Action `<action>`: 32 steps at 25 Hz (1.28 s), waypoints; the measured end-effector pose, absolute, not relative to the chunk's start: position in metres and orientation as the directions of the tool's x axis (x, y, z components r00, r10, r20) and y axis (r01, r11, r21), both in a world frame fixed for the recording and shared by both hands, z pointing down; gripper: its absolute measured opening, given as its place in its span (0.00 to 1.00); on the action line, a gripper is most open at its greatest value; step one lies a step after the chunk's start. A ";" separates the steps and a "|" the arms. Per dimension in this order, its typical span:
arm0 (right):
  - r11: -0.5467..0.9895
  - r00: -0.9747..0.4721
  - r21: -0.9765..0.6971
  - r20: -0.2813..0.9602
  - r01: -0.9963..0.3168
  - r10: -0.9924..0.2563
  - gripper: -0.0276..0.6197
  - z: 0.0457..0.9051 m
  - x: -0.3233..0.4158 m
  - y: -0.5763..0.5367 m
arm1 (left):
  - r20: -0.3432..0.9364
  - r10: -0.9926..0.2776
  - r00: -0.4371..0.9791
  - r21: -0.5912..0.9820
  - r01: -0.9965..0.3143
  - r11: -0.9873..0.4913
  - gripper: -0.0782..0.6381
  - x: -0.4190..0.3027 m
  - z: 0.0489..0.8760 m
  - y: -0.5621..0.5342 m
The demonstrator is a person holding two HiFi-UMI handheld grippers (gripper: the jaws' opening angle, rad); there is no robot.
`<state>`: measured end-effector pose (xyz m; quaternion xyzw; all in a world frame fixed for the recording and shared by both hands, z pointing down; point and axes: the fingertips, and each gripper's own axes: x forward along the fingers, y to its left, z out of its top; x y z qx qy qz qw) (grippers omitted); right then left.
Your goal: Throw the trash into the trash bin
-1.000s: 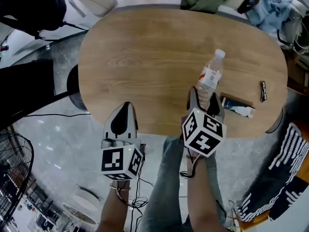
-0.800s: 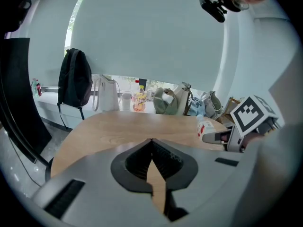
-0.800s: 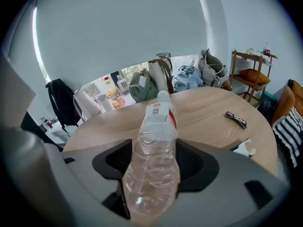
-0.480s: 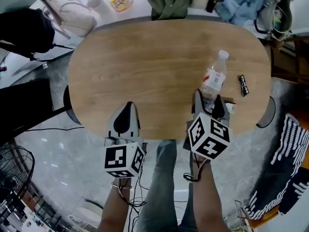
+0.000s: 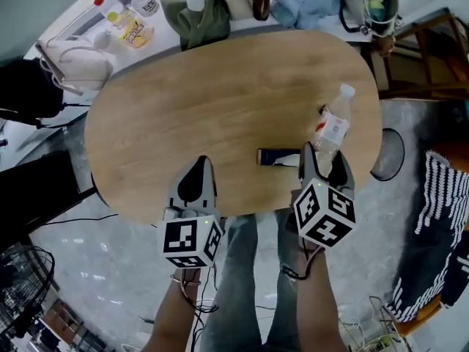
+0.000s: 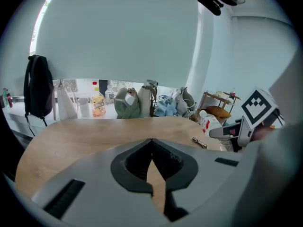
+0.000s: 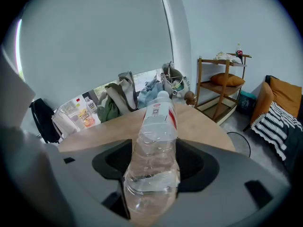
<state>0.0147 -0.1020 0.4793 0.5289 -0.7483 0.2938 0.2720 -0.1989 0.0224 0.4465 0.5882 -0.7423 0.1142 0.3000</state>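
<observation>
My right gripper (image 5: 321, 169) is shut on the lower body of a crumpled clear plastic bottle (image 5: 333, 125) with a red-and-white label and white cap. It holds the bottle over the near right end of the oval wooden table (image 5: 198, 101). In the right gripper view the bottle (image 7: 158, 122) sticks out forward between the jaws of the right gripper (image 7: 152, 148). My left gripper (image 5: 198, 169) is shut and holds nothing at the table's near edge. Its tips (image 6: 151, 141) meet above the wood. A dark wrapper with a white end (image 5: 275, 156) lies on the table between the grippers.
Bags, clothes and drink bottles (image 5: 132, 20) crowd a counter beyond the table. A wooden shelf (image 7: 222, 86) and a striped cushion (image 5: 440, 218) stand to the right. A dark round thing (image 5: 386, 154) sits on the floor by the table's right end. The person's legs (image 5: 249, 284) are below.
Both grippers have moved right along the table's near edge, the right one carrying the bottle. The wrapper, earlier right of the right gripper, now lies to its left.
</observation>
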 end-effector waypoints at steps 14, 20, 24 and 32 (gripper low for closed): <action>0.028 -0.137 -0.161 0.721 -0.987 -0.679 0.50 0.474 0.181 -0.128 | 0.576 -0.815 0.058 0.182 -0.982 0.058 0.13 -0.063 0.439 -0.060; -0.067 -0.070 -0.156 0.732 -0.986 -0.678 0.50 0.479 0.253 -0.129 | 0.580 -0.805 0.129 0.185 -0.982 -0.024 0.13 -0.002 0.442 -0.087; -0.133 -0.025 -0.153 0.742 -0.979 -0.670 0.50 0.485 0.294 -0.126 | 0.584 -0.790 0.185 0.190 -0.978 -0.088 0.13 0.039 0.446 -0.104; -0.218 0.033 -0.148 0.754 -0.965 -0.656 0.50 0.506 0.358 -0.130 | 0.605 -0.750 0.267 0.180 -0.964 -0.198 0.13 0.102 0.459 -0.131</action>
